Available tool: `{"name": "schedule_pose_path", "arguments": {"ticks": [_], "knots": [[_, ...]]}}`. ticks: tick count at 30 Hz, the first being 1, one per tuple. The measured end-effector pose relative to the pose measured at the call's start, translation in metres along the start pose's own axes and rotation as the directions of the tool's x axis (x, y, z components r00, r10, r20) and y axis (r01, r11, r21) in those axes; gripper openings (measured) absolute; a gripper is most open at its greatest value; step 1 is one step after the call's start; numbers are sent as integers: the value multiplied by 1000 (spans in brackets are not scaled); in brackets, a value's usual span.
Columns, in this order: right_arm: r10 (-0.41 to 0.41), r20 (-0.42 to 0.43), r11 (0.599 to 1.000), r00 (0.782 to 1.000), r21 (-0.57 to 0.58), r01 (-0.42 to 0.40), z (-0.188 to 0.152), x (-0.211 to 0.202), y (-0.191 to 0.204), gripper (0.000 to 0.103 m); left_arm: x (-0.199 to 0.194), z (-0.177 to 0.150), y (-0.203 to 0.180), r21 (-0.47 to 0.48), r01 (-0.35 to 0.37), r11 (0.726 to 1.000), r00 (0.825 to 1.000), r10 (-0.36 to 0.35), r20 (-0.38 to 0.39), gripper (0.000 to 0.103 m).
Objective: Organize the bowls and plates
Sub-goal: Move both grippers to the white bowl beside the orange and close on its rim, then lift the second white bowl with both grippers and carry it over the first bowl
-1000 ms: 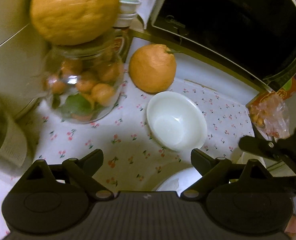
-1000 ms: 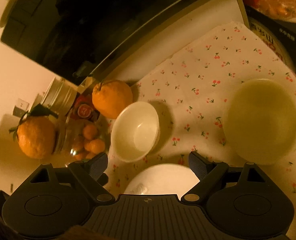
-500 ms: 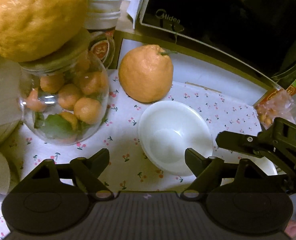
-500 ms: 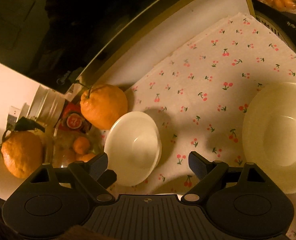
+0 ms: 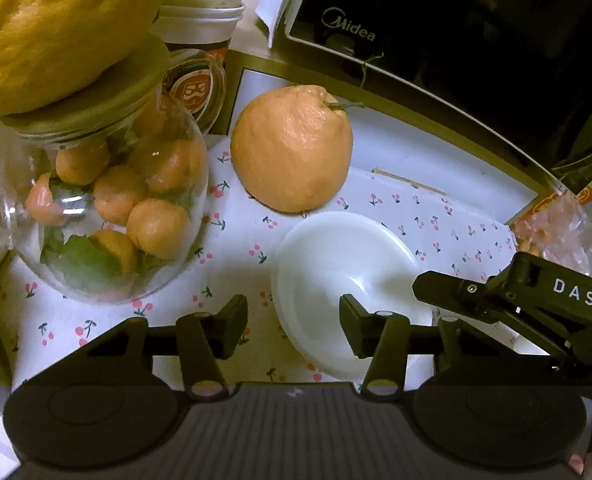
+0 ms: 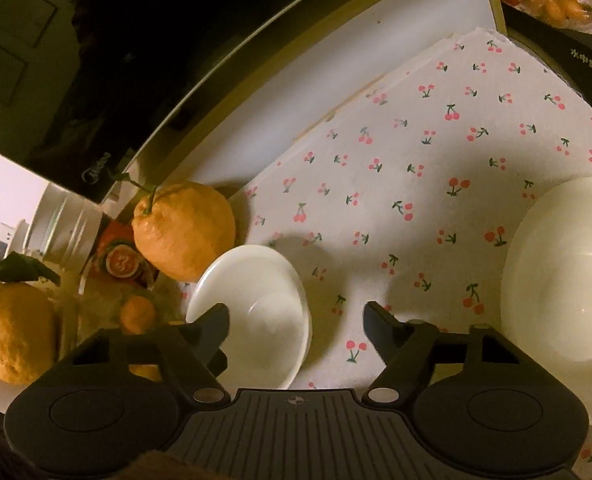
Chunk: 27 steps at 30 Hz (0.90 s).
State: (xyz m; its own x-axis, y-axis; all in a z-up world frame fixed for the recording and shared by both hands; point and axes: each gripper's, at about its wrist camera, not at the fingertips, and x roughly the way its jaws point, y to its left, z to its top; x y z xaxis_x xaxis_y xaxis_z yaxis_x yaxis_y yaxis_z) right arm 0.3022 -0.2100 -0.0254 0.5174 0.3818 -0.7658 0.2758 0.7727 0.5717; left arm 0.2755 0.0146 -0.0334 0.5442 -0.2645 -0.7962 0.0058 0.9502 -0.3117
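The small white bowl sits on the cherry-print cloth that covers the surface, just in front of a large orange citrus fruit and near a glass jar filled with small oranges. The left tool points down at the bowl's near-left rim: its right finger lies over the inside of the bowl, its left finger over the cloth outside, so the rim is between them. The jaws are closing but do not yet press on the rim. The right tool is also closing, with its left finger over the same small bowl's near edge and its right finger over bare cloth; its jaws stand apart and grip nothing. In the left wrist view the right tool's black finger reaches in from the right, over the far side of the bowl. A larger white bowl rests on the cloth well to the right. A second big citrus lies on the jar's lid, paper cups are stacked behind it, and a dark microwave stands at the back.
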Motion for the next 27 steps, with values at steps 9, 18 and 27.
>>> {"name": "schedule_pose_path", "arguments": {"ticks": [9, 18, 27], "knots": [[-15, 25, 1000, 1000, -5, 15, 1, 8, 2, 52, 6, 2, 3, 13, 10, 1000, 1000, -11, 21, 37], [-16, 31, 1000, 999, -21, 17, -2, 12, 5, 30, 9, 1, 5, 24, 28, 999, 999, -28, 27, 22], [-8, 56, 999, 998, -49, 11, -5, 6, 11, 21, 6, -2, 1, 65, 22, 998, 999, -24, 38, 19]]}}
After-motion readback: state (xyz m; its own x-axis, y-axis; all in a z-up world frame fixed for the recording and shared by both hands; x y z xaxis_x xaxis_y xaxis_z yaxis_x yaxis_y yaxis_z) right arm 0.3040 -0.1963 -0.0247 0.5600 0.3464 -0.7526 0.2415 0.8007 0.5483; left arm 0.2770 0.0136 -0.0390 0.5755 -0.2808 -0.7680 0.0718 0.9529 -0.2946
